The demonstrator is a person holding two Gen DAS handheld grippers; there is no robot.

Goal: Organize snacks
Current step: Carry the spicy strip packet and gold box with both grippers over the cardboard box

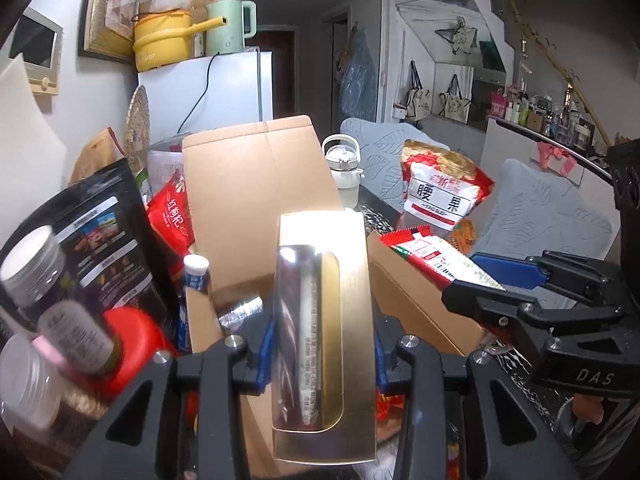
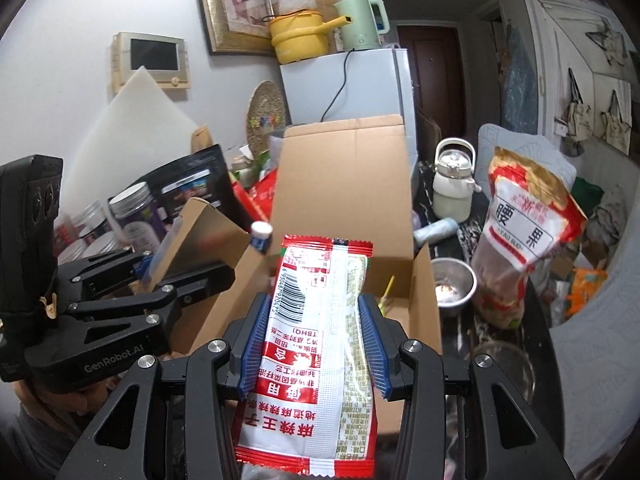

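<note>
Left gripper (image 1: 320,354) pinching gold box (image 1: 324,332), rigid, windowed, glossy; best clamped across narrow sides. Right gripper (image 2: 314,340) pinching red-white snack packet (image 2: 316,352), light, limp, crinkly. Both above open cardboard carton (image 2: 424,292). Upright flaps, crowded jars (image 1: 30,264), cashew bag (image 2: 528,232) limiting sideways room.

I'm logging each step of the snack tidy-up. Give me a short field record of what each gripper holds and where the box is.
left gripper: shut on gold box, window side up
right gripper: shut on red and white snack packet
cardboard box: open, flaps up, just ahead of both grippers
inside box: partly hidden, a silvery wrapper shows
cashew bag: upright, right of box
steel bowl: beside box's right wall
</note>
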